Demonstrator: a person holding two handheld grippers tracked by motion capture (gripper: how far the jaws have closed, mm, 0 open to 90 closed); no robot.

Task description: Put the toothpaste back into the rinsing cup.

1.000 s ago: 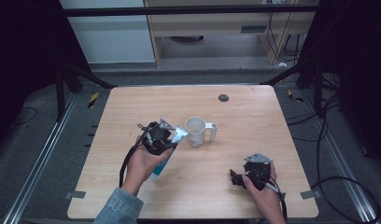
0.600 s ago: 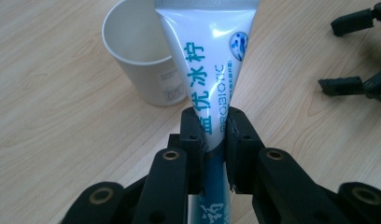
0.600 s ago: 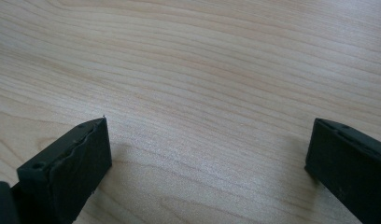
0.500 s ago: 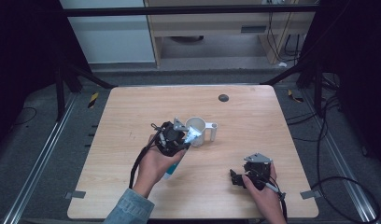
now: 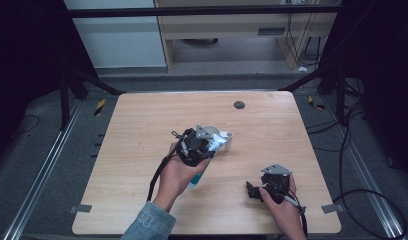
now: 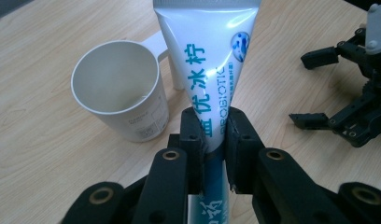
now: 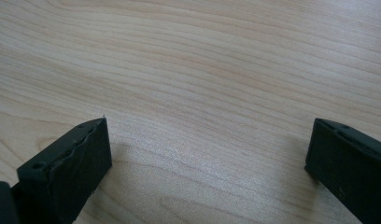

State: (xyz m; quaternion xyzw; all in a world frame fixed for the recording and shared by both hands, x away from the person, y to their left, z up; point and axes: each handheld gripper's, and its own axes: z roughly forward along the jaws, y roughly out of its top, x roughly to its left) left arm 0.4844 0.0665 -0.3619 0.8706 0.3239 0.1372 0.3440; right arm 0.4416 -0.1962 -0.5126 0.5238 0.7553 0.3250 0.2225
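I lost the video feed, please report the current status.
Left tool shut on toothpaste tube, beside white cup. Right tool open on table. Nothing in the way.

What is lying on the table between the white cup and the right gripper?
Nothing: in the high view, bare table separates the white cup from the right gripper. The left gripper view shows the same.

The toothpaste tube (image 6: 208,65) is white with blue and teal lettering. The cup (image 6: 117,93) is plain white. The surface (image 7: 202,60) shows pale wood grain, and the jaws are black.
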